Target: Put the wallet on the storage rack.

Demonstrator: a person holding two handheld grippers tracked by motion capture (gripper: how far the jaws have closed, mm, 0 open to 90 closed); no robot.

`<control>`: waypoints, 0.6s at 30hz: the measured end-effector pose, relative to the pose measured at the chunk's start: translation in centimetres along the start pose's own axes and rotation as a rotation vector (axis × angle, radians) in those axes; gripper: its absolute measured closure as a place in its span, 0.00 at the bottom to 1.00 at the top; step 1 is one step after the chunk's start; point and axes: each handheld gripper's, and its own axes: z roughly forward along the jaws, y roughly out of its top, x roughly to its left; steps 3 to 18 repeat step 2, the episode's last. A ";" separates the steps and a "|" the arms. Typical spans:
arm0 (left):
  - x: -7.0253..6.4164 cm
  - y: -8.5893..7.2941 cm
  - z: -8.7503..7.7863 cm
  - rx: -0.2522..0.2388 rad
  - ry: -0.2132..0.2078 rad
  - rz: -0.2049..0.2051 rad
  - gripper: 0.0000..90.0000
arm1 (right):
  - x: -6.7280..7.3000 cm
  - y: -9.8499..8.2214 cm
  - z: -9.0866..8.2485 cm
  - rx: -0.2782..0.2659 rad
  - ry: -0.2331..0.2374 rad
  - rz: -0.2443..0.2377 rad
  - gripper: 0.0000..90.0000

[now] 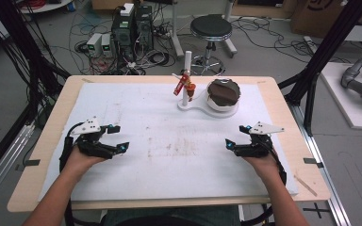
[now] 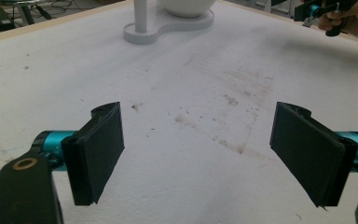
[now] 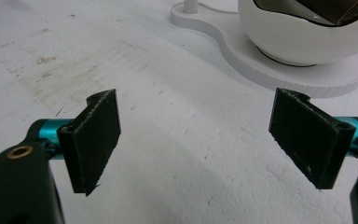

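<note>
A white stand [image 1: 202,108] sits at the far middle of the white mat. It carries an upright white post [image 1: 187,70] with a red and orange piece [image 1: 183,85] hanging on it, and a white bowl [image 1: 223,96] with a dark inside. My left gripper [image 1: 118,137] rests open at the mat's left, nothing between its jaws. My right gripper [image 1: 237,137] rests open at the right, also empty. In the left gripper view the stand's base [image 2: 168,28] lies far ahead of my left gripper [image 2: 198,154]. In the right gripper view the bowl [image 3: 307,32] is close ahead of my right gripper [image 3: 196,144], to the right.
The white mat [image 1: 169,141] has brownish stains near its middle and covers a wooden table [image 1: 283,108]. A black stool [image 1: 210,28], computer boxes [image 1: 132,28] and cables stand on the floor beyond the table. Black frame posts [image 1: 311,80] rise at the right.
</note>
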 end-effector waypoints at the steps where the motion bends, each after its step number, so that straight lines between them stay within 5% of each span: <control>1: 0.0 0.0 0.0 -0.002 0.003 -0.001 0.19 | 0.0 0.0 0.0 0.000 0.000 0.000 0.18; 18: 0.0 0.0 0.0 -0.003 0.002 -0.001 0.19 | 0.0 0.0 0.0 0.000 -0.001 0.001 0.18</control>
